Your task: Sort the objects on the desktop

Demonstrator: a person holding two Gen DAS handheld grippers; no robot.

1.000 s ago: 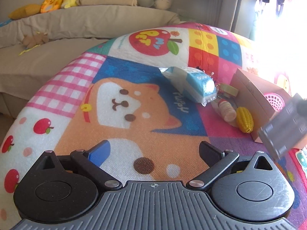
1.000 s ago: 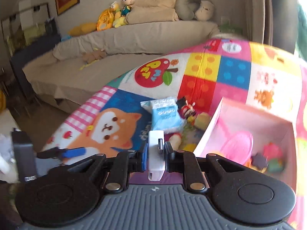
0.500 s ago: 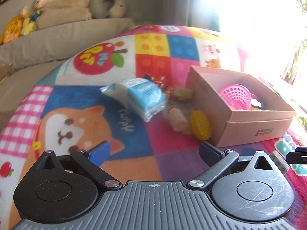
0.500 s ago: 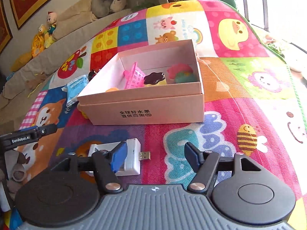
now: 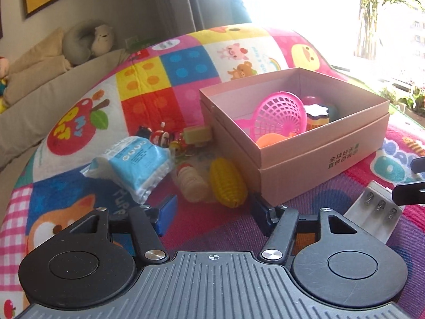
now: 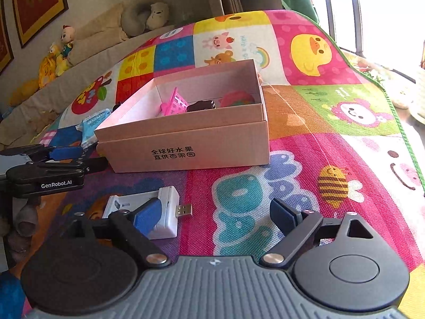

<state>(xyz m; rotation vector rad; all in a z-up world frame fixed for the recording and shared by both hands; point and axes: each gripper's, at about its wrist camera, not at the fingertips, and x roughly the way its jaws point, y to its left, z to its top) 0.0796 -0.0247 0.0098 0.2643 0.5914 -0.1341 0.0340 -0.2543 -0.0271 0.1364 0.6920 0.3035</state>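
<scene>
1. Desktop objects lie in two groups: a toy corn (image 5: 226,186), a blue packet (image 5: 138,163) and small toys sit loose on the play mat (image 6: 305,146), just beside the pink box (image 6: 186,146), probably awaiting sorting.
2. Inside the box, a pink basket (image 5: 281,114) and other toys look already sorted.
3. Left gripper (image 5: 211,214) hangs spread and empty, facing the corn, likely the next pick.
4. Right gripper (image 6: 213,214) is released; the white charger (image 6: 166,210) rests on the mat beside its left finger.

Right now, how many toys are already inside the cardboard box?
4 that I can see in the cardboard box: a pink basket, an orange piece in front of it, a brown-topped cake, and a red-green toy at the back. More may lie hidden below.
</scene>
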